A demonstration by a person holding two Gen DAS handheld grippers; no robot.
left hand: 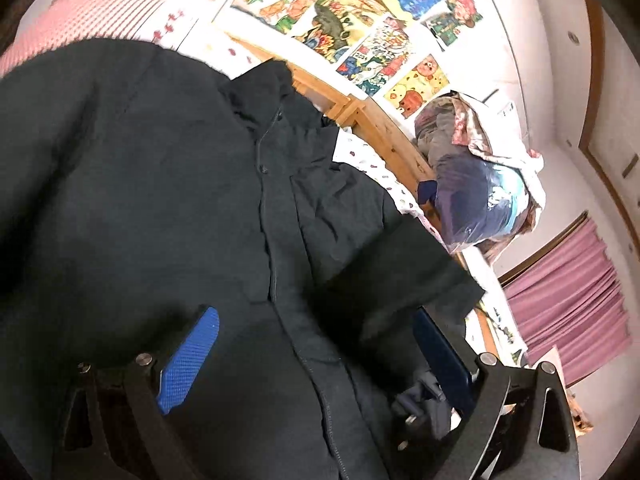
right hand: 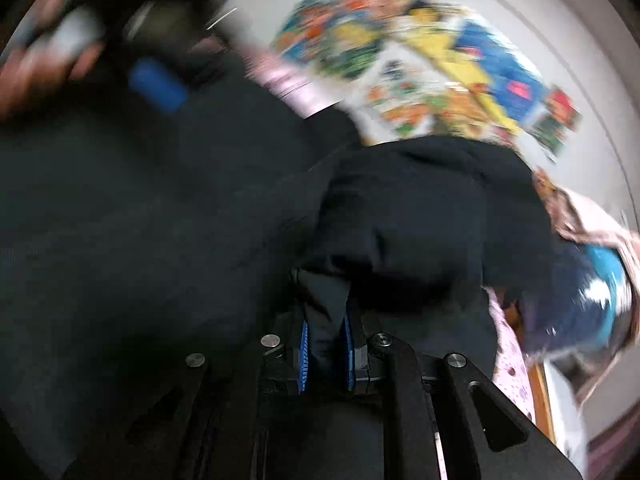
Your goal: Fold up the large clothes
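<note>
A large dark jacket lies spread on the bed, its zipped front running down the middle of the left wrist view. My left gripper hovers over its lower front, open wide, with one blue pad on each side of the zip line and neither pressing on the cloth. In the blurred right wrist view my right gripper is shut on a fold of the jacket, dark cloth pinched between its blue pads. A blurred hand and the left gripper's blue pad show at the upper left.
A wooden bed rail runs behind the jacket, with spotted sheet beside it. A heap of clothes and a plastic bag sits at the bed's end. Drawings cover the wall. A pink checked pillow and a pink curtain flank the scene.
</note>
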